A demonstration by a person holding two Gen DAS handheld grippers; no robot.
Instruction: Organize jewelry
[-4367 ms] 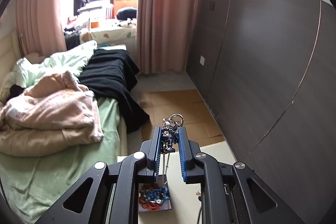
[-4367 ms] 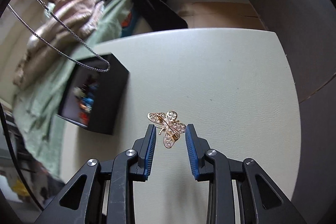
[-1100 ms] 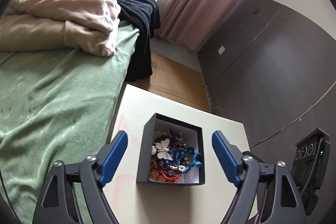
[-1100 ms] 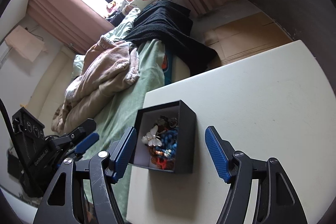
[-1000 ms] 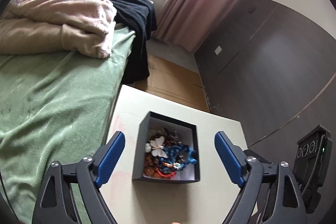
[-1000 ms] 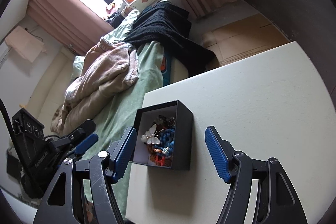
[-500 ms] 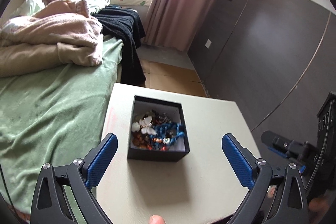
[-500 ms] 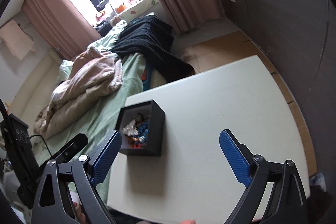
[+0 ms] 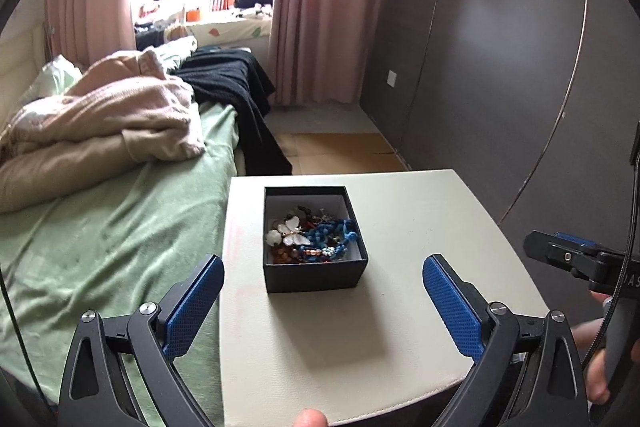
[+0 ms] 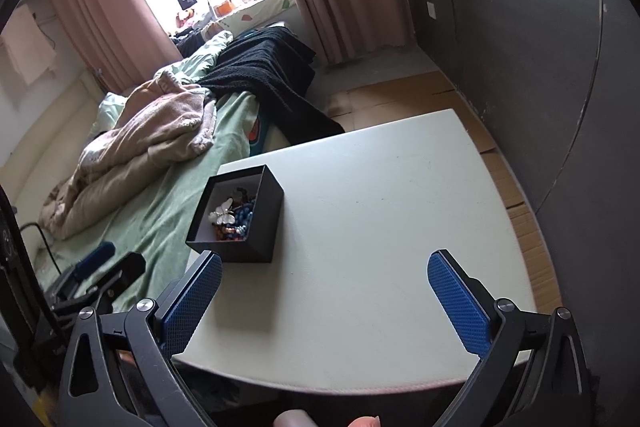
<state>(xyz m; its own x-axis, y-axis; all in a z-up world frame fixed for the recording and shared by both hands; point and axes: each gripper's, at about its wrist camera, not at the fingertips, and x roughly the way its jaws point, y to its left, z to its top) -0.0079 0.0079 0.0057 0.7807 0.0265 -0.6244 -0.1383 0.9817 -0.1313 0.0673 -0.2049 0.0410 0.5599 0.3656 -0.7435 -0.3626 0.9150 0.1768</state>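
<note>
The small black square cardboard box (image 9: pixel 314 271), heaped with beaded jewelry (image 9: pixel 310 237) and what looked like a white butterfly brooch (image 9: pixel 290 231), sat near the pale rectangular desk's (image 9: pixel 420 307) bed-side edge. The rest of the desk lay bare. The left claw (image 9: pixel 322 301) stood wide apart, empty. The right claw's (image 10: pixel 324 301) jaws were opening, nothing between them.

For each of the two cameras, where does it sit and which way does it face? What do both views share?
Left wrist: on the left hand-held gripper, looking down across the table at the black box; its open fingers and a fingertip show.
Right wrist: on the right hand-held gripper, jaws opening, nothing between them, facing the table from the box's right.
Shared: box, table, bed, window.
</note>
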